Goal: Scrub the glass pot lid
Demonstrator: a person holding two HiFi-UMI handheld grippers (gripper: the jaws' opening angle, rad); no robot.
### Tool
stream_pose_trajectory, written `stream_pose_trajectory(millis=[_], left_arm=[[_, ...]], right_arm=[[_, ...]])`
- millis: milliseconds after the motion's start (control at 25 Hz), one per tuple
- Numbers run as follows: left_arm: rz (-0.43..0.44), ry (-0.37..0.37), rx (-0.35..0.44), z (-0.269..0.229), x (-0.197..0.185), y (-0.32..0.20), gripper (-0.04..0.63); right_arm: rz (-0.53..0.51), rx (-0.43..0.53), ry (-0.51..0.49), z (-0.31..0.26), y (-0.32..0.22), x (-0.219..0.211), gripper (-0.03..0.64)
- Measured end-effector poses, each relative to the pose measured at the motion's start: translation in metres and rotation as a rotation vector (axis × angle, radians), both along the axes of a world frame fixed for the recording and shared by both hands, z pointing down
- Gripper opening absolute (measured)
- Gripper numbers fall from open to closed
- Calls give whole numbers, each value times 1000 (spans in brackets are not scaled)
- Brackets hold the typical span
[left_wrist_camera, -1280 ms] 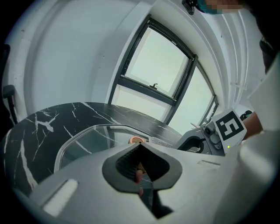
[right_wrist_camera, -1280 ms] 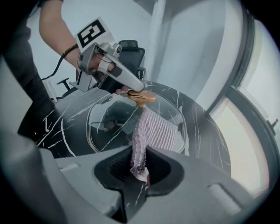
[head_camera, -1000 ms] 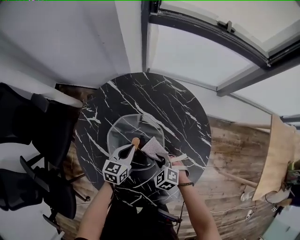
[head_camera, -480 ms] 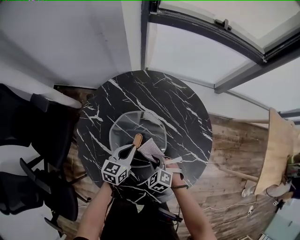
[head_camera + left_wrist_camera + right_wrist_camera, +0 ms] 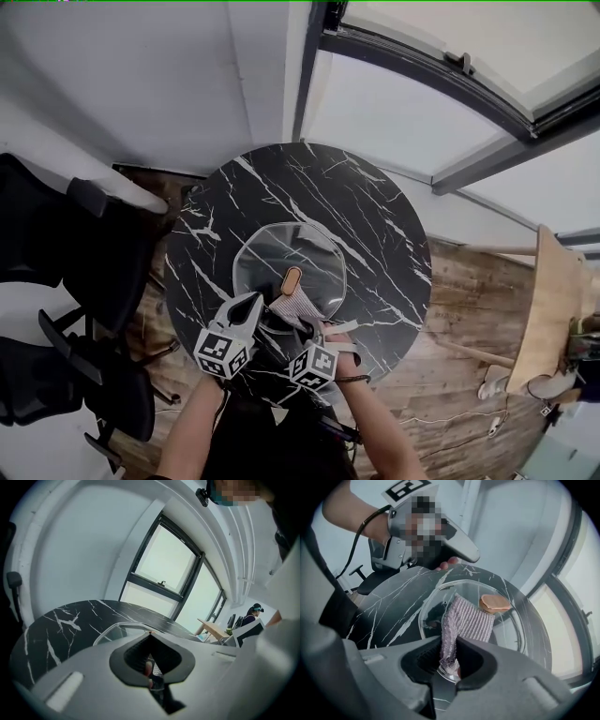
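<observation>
The glass lid (image 5: pixel 279 246) lies flat, knob (image 5: pixel 292 279) up, about the middle of the round black table (image 5: pixel 375 225). On the lid, just my side of the knob, rests the striped cloth (image 5: pixel 468 619). My right gripper (image 5: pixel 449 658) pinches its near end. My left gripper (image 5: pixel 150 634), tips pressed together on nothing I can make out, sits at the lid's near-left rim. I judge the lid may skate on this slick top, so I should brace that rim, press the cloth flat and rub round the knob.
</observation>
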State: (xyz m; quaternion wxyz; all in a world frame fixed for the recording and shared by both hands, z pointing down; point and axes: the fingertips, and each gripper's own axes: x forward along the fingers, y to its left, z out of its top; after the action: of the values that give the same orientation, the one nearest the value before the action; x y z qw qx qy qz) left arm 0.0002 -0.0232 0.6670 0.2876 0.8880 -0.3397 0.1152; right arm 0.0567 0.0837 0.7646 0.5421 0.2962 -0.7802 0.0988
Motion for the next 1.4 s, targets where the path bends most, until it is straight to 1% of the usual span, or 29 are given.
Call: stream_pose_trajectory(millis=[120, 360, 600, 960, 1120, 1280, 1400], left_arm=[[-21, 13, -5, -2, -11, 2, 2], [-29, 24, 2, -7, -26, 11, 2], [-51, 31, 8, -10, -44, 16, 2], [-90, 21, 6, -6, -77, 14, 2], [-99, 14, 1, -2, -85, 15, 2], [-117, 15, -3, -2, -92, 18, 2], [-122, 19, 3, -6, -93, 20, 2]], right_arm=[[3, -24, -12, 2, 4, -14, 74], [55, -68, -42, 4, 8, -34, 72], [78, -114, -66, 3, 3, -54, 72], [6, -134, -77, 7, -1, -90, 72], [-23, -157, -94, 11, 3, -108, 74], [-49, -203, -155, 12, 10, -127, 74], [-69, -249, -259, 2, 18, -141, 74]])
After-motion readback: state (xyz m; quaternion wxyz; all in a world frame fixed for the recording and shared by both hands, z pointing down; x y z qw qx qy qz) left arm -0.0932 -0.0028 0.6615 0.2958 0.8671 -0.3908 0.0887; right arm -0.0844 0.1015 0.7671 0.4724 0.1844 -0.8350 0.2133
